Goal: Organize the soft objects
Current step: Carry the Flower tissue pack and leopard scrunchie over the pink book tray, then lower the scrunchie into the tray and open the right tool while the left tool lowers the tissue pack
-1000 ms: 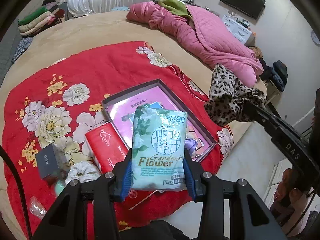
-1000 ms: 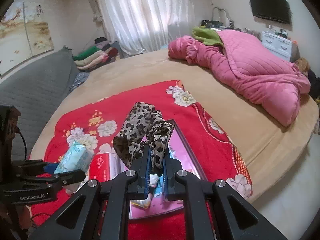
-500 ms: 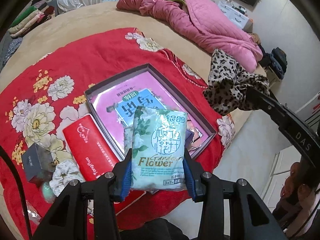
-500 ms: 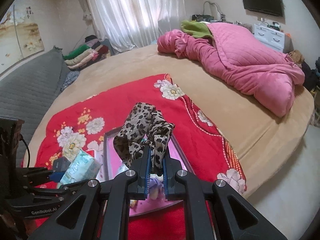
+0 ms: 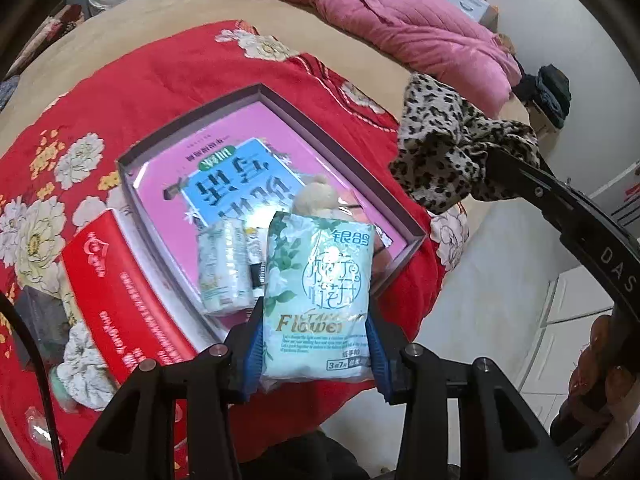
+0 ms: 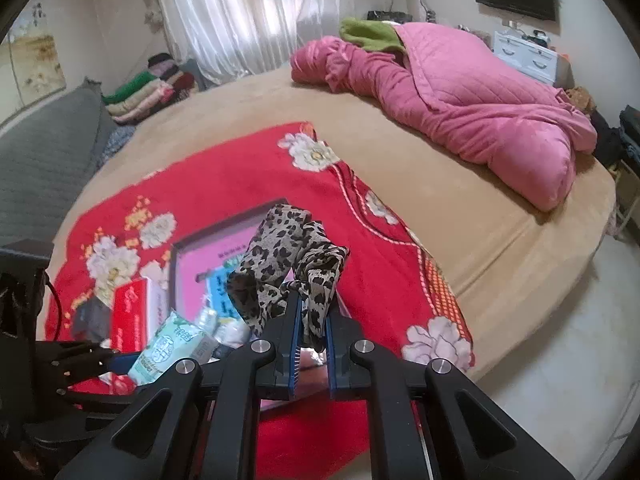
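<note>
Tissue pack (image 5: pixel 318 300) is sitting clamped between the left gripper's (image 5: pixel 316 354) blue pads, hanging over the near corner of the box (image 5: pixel 264 92). Leopard-print cloth (image 6: pixel 286 264) is being pinched in the right gripper's (image 6: pixel 312 344) nearly closed jaws, above the box's right edge.

A pale green plastic tissue pack printed with white flowers and the word "Flower" (image 5: pixel 318 300) stands upright, pinched at its lower sides, above the near corner of a shallow grey-rimmed box with a pink floor (image 5: pixel 262 94). The box lies on a red floral blanket (image 5: pixel 132 80) and holds a blue-labelled flat packet (image 5: pixel 236 184), a smaller pale green tissue pack (image 5: pixel 222 268) and a beige plush toy (image 5: pixel 316 196). A leopard-print fabric scrunchie (image 6: pixel 288 264) hangs crumpled, held aloft over the box's right side.
</note>
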